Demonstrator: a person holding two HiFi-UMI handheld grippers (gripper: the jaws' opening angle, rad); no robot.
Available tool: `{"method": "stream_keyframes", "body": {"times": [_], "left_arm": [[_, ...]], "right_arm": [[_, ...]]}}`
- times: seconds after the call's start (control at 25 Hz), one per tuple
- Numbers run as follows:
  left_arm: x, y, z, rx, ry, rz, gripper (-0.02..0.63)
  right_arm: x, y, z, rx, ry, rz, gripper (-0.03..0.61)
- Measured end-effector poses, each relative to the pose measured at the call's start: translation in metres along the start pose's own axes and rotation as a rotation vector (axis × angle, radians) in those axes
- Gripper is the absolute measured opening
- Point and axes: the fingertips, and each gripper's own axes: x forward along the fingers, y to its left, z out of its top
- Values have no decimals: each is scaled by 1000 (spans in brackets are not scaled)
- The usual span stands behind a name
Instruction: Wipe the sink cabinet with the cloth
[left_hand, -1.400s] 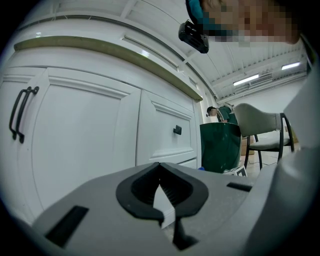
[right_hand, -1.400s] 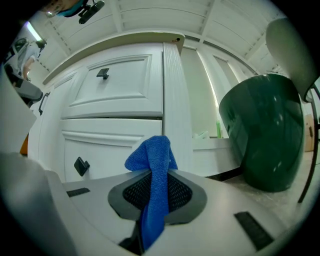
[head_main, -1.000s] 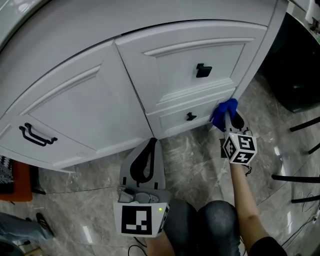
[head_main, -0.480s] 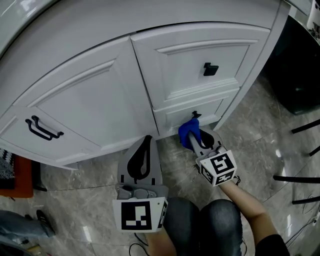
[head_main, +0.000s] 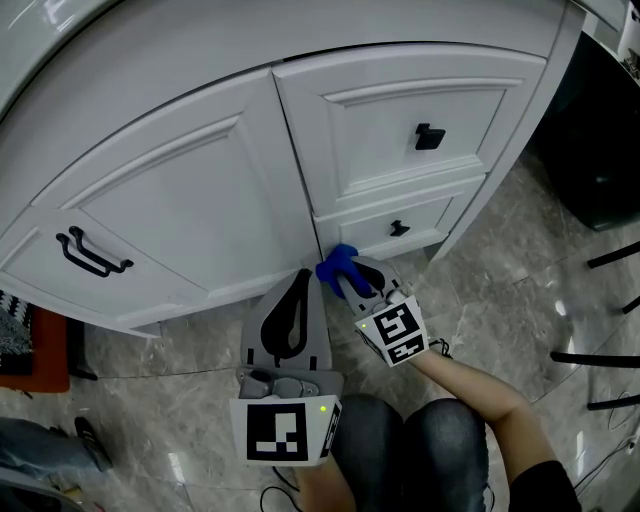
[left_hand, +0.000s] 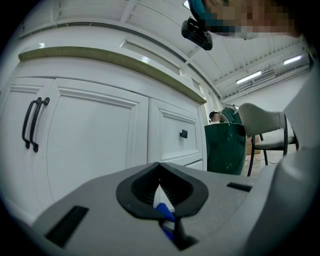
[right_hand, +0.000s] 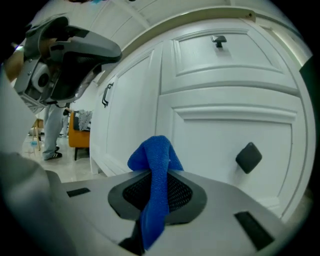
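Swept toward 9 o'clock along the sink cabinet (head_main: 180, 200), right tool (head_main: 350, 280) pinches the cloth (head_main: 333, 262) — soft, limp — mid-fold; left tool (head_main: 298, 285) pressed together.

A glossy grey marble floor (head_main: 520, 270) reflects the light. A dark green bin (left_hand: 227, 147) stands beside a pale-seated chair (left_hand: 265, 122). An orange seat (head_main: 40, 360) sits apart. Strip lights (left_hand: 248, 78) glow overhead.

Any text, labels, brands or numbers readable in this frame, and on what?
None readable. The white panelled sink cabinet, black handles and blue terry cloth: no print. The marker cubes on the left claw and right claw: black-and-white square patterns only, no letters or digits.
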Motion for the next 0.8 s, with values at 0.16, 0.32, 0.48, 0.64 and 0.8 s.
{"method": "stream_keyframes", "body": {"times": [0.16, 0.32, 0.48, 0.64, 0.8], "left_arm": [[2, -1, -2, -1, 5, -7, 5], [5, -6, -3, -2, 6, -23, 5], [4, -8, -3, 8, 10, -24, 5], [4, -8, -2, 12, 10, -17, 5], [5, -12, -2, 17, 12, -26, 5]], "right_arm": [[11, -1, -6, 5, -7, 3, 58], [10, -2, -5, -11, -23, 0, 58], [7, -7, -8, -75, -31, -28, 58], [1, -26, -14, -69, -20, -90, 58], [-7, -51, -22, -40, -15, -151, 58]]}}
